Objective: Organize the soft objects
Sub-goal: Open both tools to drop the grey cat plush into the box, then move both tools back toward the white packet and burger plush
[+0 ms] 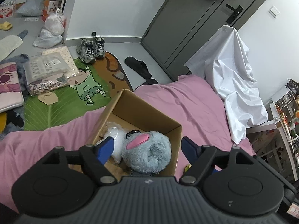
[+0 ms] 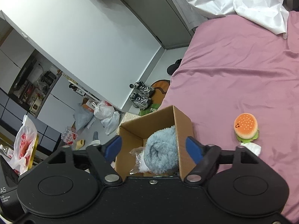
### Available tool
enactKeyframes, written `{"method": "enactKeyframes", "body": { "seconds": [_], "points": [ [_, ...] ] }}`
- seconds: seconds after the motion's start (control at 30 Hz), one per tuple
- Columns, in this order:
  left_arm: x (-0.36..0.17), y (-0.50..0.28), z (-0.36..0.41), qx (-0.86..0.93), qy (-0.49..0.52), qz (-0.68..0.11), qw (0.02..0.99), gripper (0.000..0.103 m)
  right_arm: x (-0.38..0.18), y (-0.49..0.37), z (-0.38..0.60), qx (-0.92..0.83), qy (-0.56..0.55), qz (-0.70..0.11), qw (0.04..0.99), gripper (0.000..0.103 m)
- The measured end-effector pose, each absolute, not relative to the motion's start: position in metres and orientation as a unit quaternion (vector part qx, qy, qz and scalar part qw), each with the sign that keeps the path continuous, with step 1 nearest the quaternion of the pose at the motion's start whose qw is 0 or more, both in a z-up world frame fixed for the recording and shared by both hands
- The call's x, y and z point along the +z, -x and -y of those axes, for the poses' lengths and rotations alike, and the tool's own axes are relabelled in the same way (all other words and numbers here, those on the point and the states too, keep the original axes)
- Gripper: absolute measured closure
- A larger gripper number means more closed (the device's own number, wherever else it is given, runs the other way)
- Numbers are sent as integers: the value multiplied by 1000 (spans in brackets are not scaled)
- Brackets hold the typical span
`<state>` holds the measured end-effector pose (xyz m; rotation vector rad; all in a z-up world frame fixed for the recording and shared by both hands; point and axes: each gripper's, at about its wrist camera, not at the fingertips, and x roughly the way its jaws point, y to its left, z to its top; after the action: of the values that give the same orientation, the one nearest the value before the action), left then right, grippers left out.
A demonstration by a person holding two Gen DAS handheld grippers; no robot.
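Over on the left, floor clutter: white plastic bags (image 1: 51, 30) by the wall, a wrapped bedding pack (image 1: 49, 71) lying on a green cartoon mat (image 1: 63, 102), a pair of grey sneakers (image 1: 91, 49) at the mat's far edge.

Then the pink bedsheet (image 1: 186, 97), and on it, near the bed's edge, an open cardboard box (image 1: 142, 110). Inside: a fluffy blue plush (image 1: 149, 153) with a pink ear patch, filling the right side and pressed against the box wall; tucked beside it on the left, a white soft item in clear plastic wrap (image 1: 116, 138). Plenty of bare cardboard at the far end.

Left gripper (image 1: 147, 147) hanging right above the box, blue fingers spread wide on either side of the blue plush, gripping nothing.

Right gripper (image 2: 154, 146) also above the box, fingers wide apart, nothing between them but the view down onto the plush.

Further right, well clear of the box, a burger plush (image 2: 246, 128) sitting out on the sheet, a white tag or scrap (image 2: 251, 147) just beside it.
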<state>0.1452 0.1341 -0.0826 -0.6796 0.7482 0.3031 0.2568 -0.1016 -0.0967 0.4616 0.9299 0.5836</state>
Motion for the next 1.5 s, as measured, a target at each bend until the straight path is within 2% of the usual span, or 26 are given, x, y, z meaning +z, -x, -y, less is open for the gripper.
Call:
{"method": "enactKeyframes", "body": {
  "seconds": [0.2,0.43,0.57,0.9,1.5],
  "points": [
    [-74,-138,-125,152,307,-355,870,19,-91,-250,110,275,-188,-436,836,15],
    [-65,-132,-110,158,279,-352,880,16,-83,-243,125,279,-169,-424,845,8],
    [-62,-130,-100,159,268,-352,883,16,-77,-240,133,281,-154,-419,850,0],
    [-56,-130,-70,153,231,-356,893,15,-72,-236,155,279,-107,-417,859,0],
    [-65,-141,-15,156,184,-377,894,15,-79,-252,208,293,-103,-418,854,0]
  ]
}}
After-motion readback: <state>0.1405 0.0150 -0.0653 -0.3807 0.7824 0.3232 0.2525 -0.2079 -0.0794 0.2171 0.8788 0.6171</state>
